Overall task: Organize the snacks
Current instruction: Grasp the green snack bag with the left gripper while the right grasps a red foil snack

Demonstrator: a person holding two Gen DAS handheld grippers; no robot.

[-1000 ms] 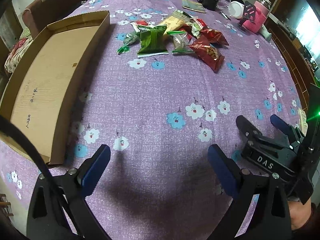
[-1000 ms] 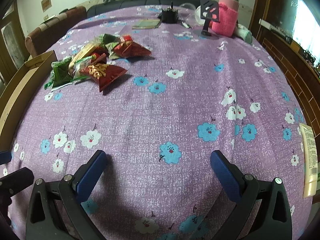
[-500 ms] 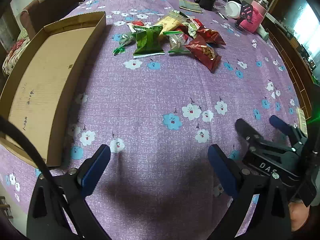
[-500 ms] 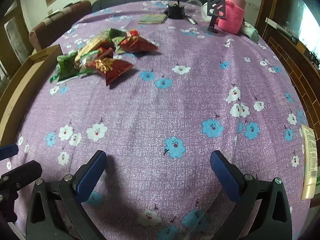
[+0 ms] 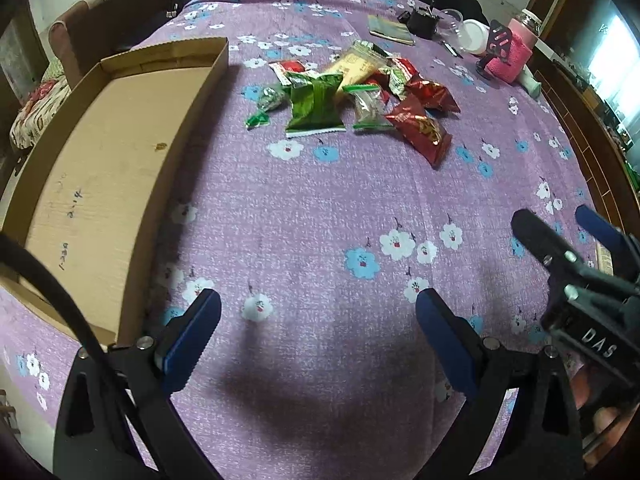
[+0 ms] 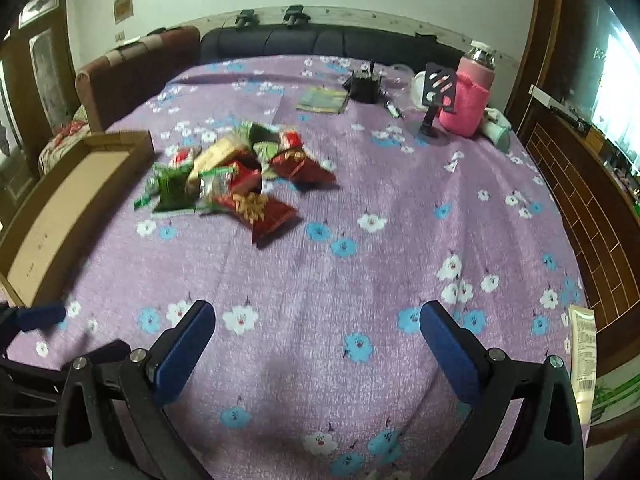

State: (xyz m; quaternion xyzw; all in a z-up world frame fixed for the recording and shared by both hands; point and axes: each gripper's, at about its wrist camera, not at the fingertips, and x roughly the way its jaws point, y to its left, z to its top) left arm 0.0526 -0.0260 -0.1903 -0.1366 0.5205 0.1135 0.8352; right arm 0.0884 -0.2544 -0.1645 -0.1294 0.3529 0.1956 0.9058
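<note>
A pile of snack packets (image 5: 352,96) lies on the purple flowered tablecloth, with a green packet (image 5: 316,106) at its near left and a red packet (image 5: 420,130) at its near right. The same pile (image 6: 236,172) shows in the right wrist view. A shallow cardboard box (image 5: 92,176) lies to the left, with nothing in it. My left gripper (image 5: 318,334) is open above the cloth, well short of the pile. My right gripper (image 6: 316,338) is open too and holds nothing. It also shows at the right of the left wrist view (image 5: 568,228).
At the table's far right stand a pink-sleeved bottle (image 6: 470,96), a black phone stand (image 6: 438,98), a small dark object (image 6: 364,84) and a flat booklet (image 6: 324,100). A long cream packet (image 6: 584,354) lies at the right edge. Chairs and a dark sofa ring the table.
Both grippers have lifted and tilted up, so the snack pile and box sit lower in view and more of the room shows. Nothing was picked up.
</note>
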